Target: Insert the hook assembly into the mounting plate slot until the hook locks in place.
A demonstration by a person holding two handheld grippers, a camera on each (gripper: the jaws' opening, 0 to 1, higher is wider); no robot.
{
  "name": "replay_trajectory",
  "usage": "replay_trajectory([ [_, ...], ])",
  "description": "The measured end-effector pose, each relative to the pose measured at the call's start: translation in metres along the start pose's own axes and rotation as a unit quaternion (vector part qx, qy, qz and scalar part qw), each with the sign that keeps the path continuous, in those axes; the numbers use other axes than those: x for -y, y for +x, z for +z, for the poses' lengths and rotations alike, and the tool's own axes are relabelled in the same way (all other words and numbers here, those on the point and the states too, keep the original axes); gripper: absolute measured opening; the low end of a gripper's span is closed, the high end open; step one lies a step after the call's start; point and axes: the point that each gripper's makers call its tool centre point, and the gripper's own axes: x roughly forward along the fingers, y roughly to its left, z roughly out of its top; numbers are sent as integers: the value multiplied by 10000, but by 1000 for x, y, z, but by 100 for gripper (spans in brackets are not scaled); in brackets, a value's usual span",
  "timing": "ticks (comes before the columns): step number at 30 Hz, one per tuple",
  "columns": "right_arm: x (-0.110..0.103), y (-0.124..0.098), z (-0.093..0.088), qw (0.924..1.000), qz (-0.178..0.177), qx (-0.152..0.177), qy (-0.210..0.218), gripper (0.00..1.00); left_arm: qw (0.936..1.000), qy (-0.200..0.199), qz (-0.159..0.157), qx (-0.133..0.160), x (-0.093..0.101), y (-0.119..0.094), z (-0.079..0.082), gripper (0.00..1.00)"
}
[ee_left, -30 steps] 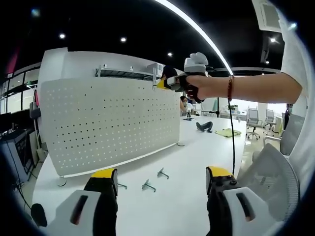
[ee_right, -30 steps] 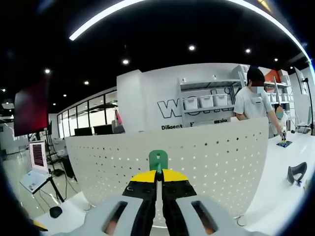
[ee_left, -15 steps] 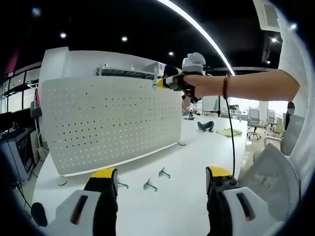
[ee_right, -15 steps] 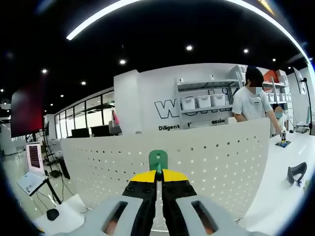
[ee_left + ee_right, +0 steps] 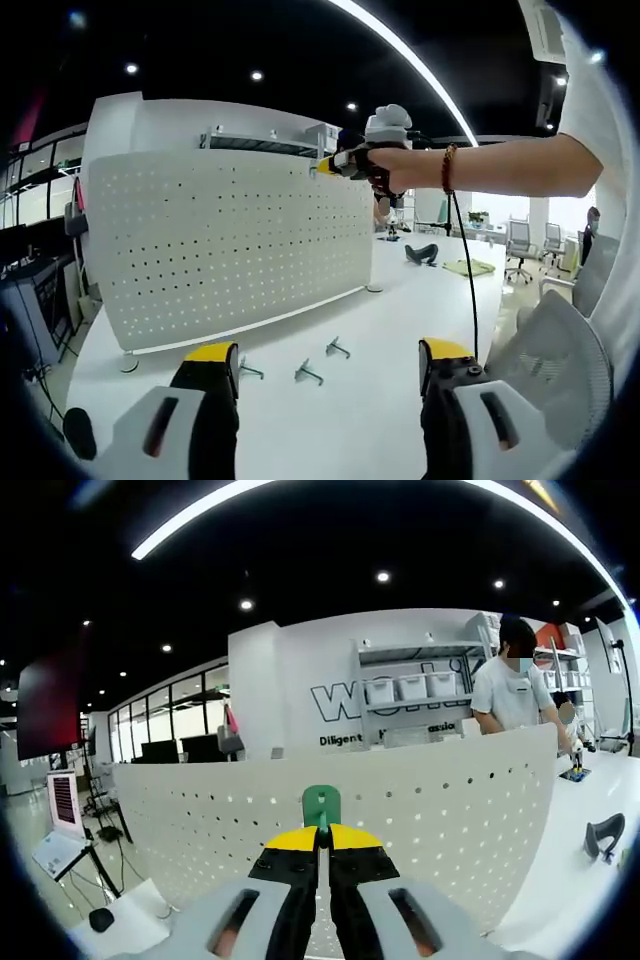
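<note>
The white perforated mounting plate (image 5: 230,250) stands upright on the white table (image 5: 350,420). In the left gripper view a hand holds my right gripper (image 5: 328,167) at the plate's top right corner. In the right gripper view my right gripper (image 5: 321,832) is shut on a green hook assembly (image 5: 321,804), which points at the upper part of the mounting plate (image 5: 430,810) close ahead. My left gripper (image 5: 328,355) hovers low over the table, open, with nothing between its jaws. Three loose metal hooks (image 5: 307,373) lie on the table in front of the plate.
A black object (image 5: 420,252) and a green cloth (image 5: 462,267) lie farther back on the table. A mesh office chair (image 5: 560,360) stands at the right. Behind the plate a person (image 5: 515,690) stands by shelves with white bins (image 5: 410,687).
The hand with my right gripper has shifted slightly left and up along the plate's top edge. In the right gripper view the plate's top edge sits a little lower. My left gripper stays open.
</note>
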Motion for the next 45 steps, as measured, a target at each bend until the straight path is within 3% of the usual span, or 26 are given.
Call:
replay_trajectory([
  [29,7,28,-8,9999,-115,-94,18,1,9999,-76,95,-74,-11,1,-5,75],
  [31,7,29,-6,9998,-109,-73,-138,1,9999,-115,99,-23,-11,1,-4,75],
  [45,5,38,-15,9995,-148,-197,-194,1,9998,-148,155,-44,-16,0,-6,75],
])
